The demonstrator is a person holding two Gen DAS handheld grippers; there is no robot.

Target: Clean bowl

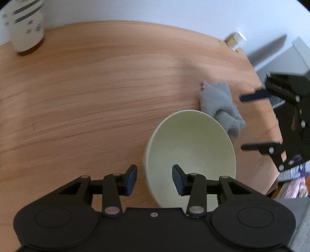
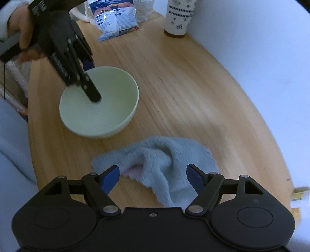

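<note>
Black plastic makes up both tools, two in all, each with blue pads on its two fingers. The left tool (image 1: 154,179) stands partly spread, its jaws straddling the near rim of the one pale green bowl (image 1: 190,147) without visibly pinching it; one finger is inside the bowl, the other outside. The right tool (image 2: 152,179) is spread wide over the single grey-blue cloth (image 2: 158,160), which lies crumpled on the counter (image 2: 184,87) just beside the bowl, with a patch of pink showing in its folds; the pads do not press it. A hand (image 2: 23,36) holds the left tool's grip. At the counter's far end stand one white paper cup (image 2: 179,16) printed with dark stripes and small stars, and one blue-and-white packet (image 2: 114,18) whose print is too blurred to read.
</note>
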